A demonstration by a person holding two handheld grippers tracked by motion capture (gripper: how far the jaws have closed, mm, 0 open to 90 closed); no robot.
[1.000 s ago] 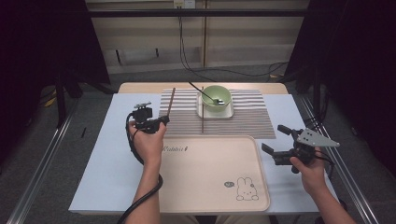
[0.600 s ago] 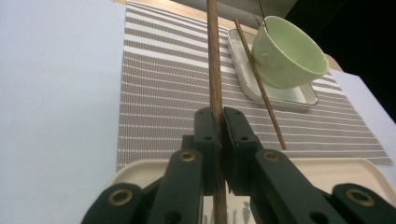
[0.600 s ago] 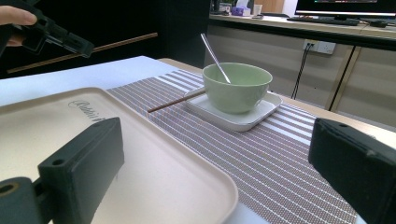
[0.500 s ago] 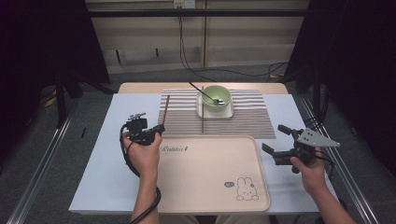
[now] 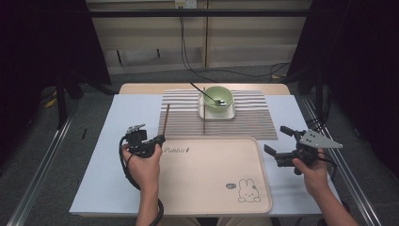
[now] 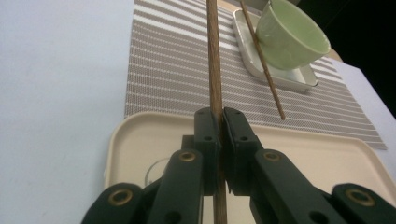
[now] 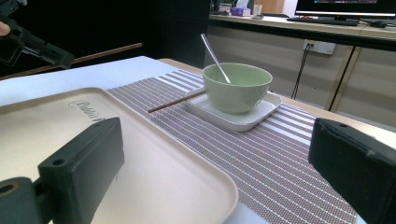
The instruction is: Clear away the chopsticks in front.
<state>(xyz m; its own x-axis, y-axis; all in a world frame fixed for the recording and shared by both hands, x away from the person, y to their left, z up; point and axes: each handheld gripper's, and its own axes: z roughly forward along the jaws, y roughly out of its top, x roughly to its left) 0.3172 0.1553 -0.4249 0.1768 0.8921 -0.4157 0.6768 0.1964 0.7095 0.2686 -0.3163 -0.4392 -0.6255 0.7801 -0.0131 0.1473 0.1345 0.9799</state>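
A: What is the left gripper (image 5: 159,140) holding right now?

B: Its jaws are pressing closed on one chopstick (image 6: 214,70), gripping it near the end closest to the person. In the high view that stick is running from the gripper toward twelve o'clock, over the left edge of the striped placemat (image 5: 244,120).

A: And the other chopstick (image 5: 204,120)?

B: It is lying on the placemat, its far end resting against the white square dish (image 5: 216,113) under the green bowl (image 5: 218,97). A spoon (image 5: 205,94) is leaning in the bowl, handle pointing to about ten o'clock.

A: Is the right gripper (image 5: 277,141) doing anything?

B: It is hovering wide open and empty at about three o'clock of the beige tray (image 5: 214,197), just past the tray's right rim.

A: How is the stick going to handle?

B: I'm judging it light, stiff and thin, wooden by the look of it. Held this near one end, it is acting as a long lever, so the far tip may be swinging with any wrist turn, and a smooth round shaft could be rolling between flat pads. A hold nearer the middle would be steadying it; for the one on the mat, the free end toward six o'clock is offering the clearest approach.
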